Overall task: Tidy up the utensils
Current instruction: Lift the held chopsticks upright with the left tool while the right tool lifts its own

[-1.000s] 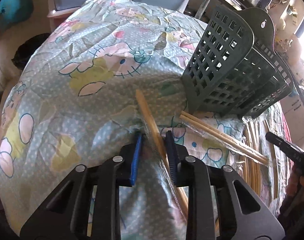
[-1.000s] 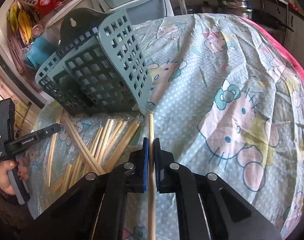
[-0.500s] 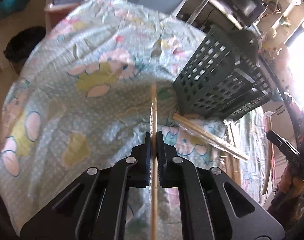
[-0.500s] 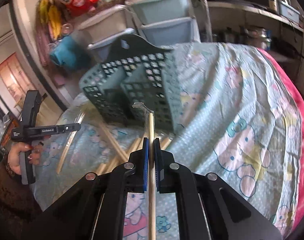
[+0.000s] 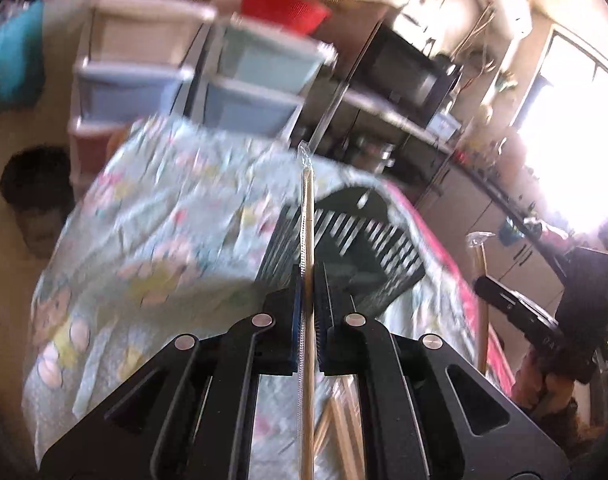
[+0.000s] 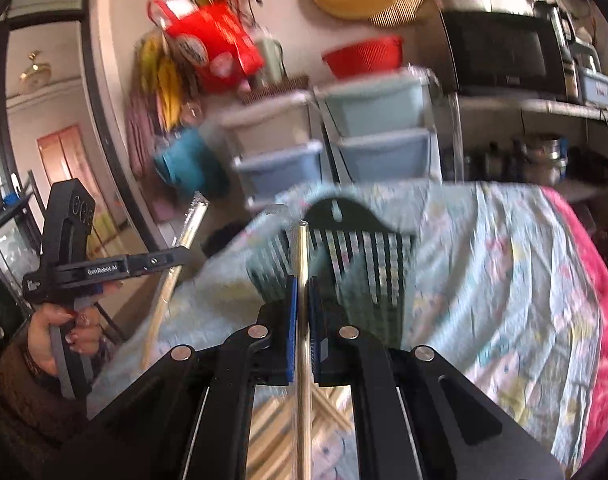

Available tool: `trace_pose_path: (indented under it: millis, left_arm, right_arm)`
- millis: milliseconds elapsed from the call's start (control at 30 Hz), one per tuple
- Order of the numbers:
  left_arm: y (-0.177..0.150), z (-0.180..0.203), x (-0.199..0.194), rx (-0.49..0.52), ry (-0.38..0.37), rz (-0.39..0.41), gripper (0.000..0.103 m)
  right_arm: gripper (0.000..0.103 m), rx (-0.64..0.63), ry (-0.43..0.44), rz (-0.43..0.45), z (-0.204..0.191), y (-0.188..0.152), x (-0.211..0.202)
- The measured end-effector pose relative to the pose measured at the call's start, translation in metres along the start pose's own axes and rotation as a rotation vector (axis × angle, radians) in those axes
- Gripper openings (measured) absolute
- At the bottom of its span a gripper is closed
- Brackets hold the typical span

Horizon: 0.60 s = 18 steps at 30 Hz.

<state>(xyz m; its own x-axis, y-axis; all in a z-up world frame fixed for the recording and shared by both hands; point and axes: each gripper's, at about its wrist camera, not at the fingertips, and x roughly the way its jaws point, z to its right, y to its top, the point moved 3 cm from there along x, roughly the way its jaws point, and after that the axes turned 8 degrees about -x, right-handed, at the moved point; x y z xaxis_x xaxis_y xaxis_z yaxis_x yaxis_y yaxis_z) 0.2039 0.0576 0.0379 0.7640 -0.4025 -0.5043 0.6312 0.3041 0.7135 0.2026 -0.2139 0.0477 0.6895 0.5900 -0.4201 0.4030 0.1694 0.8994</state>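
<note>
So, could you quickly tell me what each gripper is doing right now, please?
Left gripper: closed on a wrapped chopstick.
Right gripper: closed on another wrapped chopstick.

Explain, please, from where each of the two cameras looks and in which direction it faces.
Left wrist: sits on the left tongs, faces along their wrapped chopsticks toward the green basket; right tongs show at right.
Right wrist: sits on the right tongs, faces along their wrapped chopsticks toward the basket; left tongs and hand show at left.
Shared: basket, cartoon-print cloth, drawers.
</note>
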Motion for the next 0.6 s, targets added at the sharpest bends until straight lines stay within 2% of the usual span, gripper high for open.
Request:
trace_pose_path:
  millis: [167, 600]
  left_arm:
    - [0.025, 0.031, -0.005, 0.028, -0.018, 0.125, 0.003]
    - [0.089, 0.072, 0.013, 0.08, -0.013, 0.326, 0.003]
  right_arm:
    - [0.006, -0.021, -0.018, 0.122, 0.002, 0.031, -0.007]
    - [0.006, -0.023, -0.101, 0.339, 0.033, 0.098, 0.011]
